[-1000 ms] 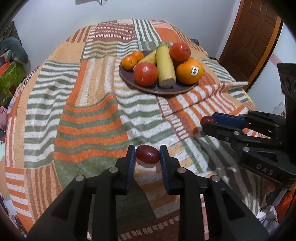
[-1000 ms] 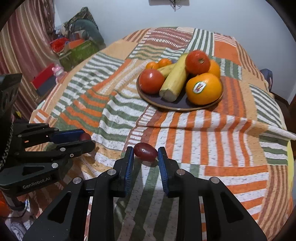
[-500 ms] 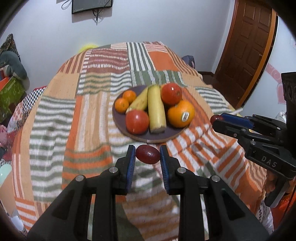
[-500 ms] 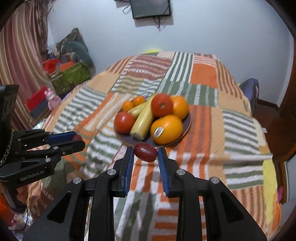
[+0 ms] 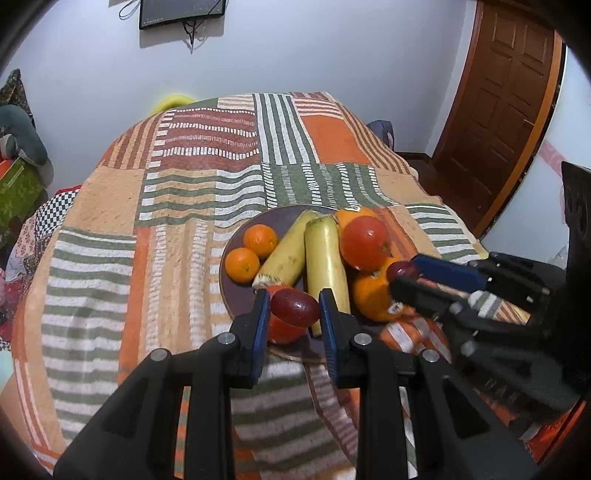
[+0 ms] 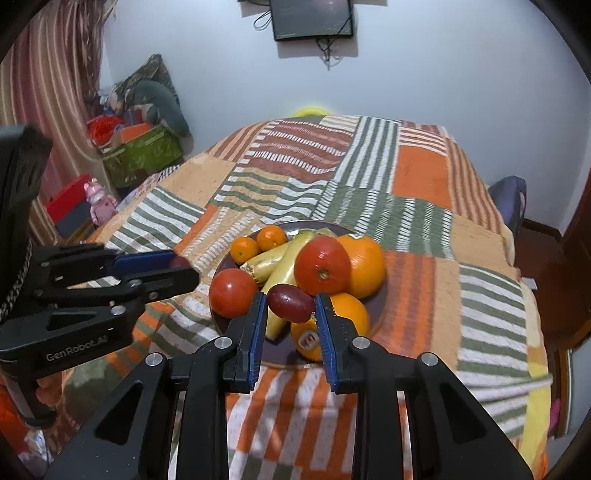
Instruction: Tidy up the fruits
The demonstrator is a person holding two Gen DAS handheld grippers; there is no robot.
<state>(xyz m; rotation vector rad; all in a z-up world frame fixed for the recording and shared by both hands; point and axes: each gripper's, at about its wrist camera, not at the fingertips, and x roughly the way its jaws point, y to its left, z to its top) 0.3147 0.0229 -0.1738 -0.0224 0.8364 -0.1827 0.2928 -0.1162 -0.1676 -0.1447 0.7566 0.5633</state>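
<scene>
A dark round plate (image 5: 231,291) (image 6: 380,306) on the striped cloth carries tomatoes, oranges, two small mandarins and two pale yellow long fruits. My left gripper (image 5: 294,312) is shut on a dark red grape (image 5: 294,313), held over the plate's near edge above a tomato. My right gripper (image 6: 290,303) is shut on another dark red grape (image 6: 291,303), hanging over the near side of the plate between a tomato (image 6: 232,292) and a stickered orange (image 6: 347,314). In the left wrist view the right gripper (image 5: 404,275) comes in from the right with its grape (image 5: 404,271) showing.
The patchwork cloth (image 5: 177,236) covers a rounded table that drops away on all sides. A wooden door (image 5: 502,107) stands at the right, a screen (image 6: 312,18) hangs on the far wall, and boxes and toys (image 6: 140,151) pile up at the left.
Both grippers have risen and moved forward from the near part of the table up to the plate, each still holding its grape.
</scene>
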